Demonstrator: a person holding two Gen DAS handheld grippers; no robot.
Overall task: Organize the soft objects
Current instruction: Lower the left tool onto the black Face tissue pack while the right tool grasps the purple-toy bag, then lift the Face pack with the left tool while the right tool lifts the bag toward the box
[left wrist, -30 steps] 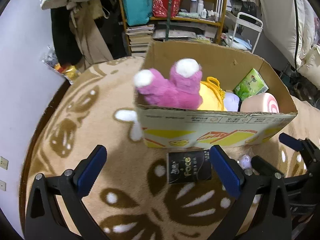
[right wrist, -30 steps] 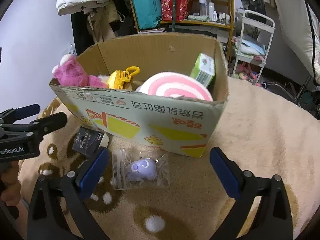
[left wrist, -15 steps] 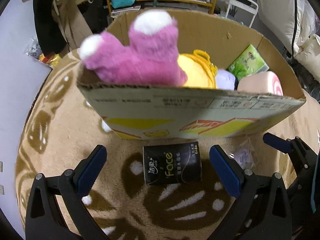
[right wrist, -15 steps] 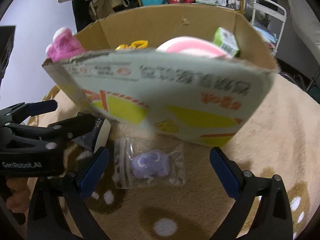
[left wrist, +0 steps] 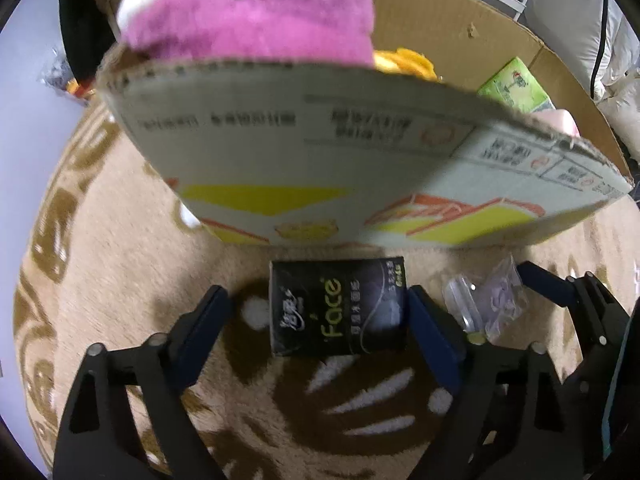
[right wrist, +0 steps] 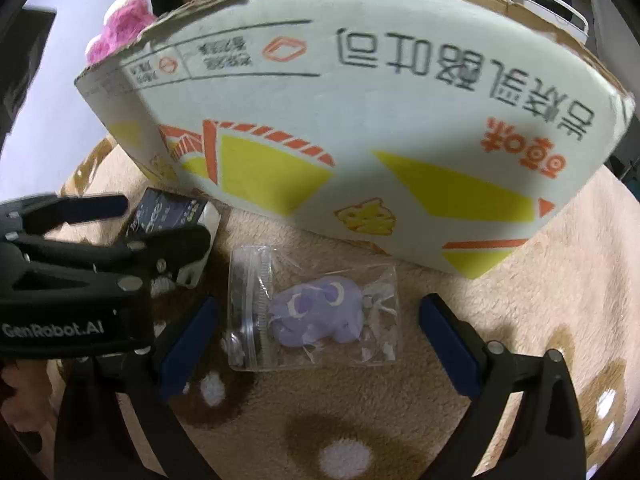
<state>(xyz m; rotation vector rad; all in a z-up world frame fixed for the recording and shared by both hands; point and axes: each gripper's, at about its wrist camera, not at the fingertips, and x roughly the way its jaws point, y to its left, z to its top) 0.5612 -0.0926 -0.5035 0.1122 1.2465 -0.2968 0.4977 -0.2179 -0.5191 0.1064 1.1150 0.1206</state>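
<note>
A black "Face" tissue pack [left wrist: 338, 308] lies on the blanket just in front of the cardboard box [left wrist: 320, 168]. My left gripper [left wrist: 318, 314] is open and low over the blanket, one finger on each side of the pack. A purple soft toy in a clear zip bag [right wrist: 316, 312] lies to the pack's right. My right gripper [right wrist: 318, 320] is open with its fingers on either side of the bag. The box holds a pink plush [left wrist: 256, 12], a yellow toy [left wrist: 404, 62] and a green tissue pack [left wrist: 514, 86]. The left gripper also shows in the right wrist view [right wrist: 100, 220].
The box wall [right wrist: 360, 120] rises close in front of both grippers. A beige blanket with brown and white patterns [left wrist: 120, 272] covers the surface. A shelf and a white cart stand behind the box.
Both grippers have moved forward and down toward the blanket. The tissue pack now lies between my left fingers and the bagged toy between my right fingers. Both stay open.
</note>
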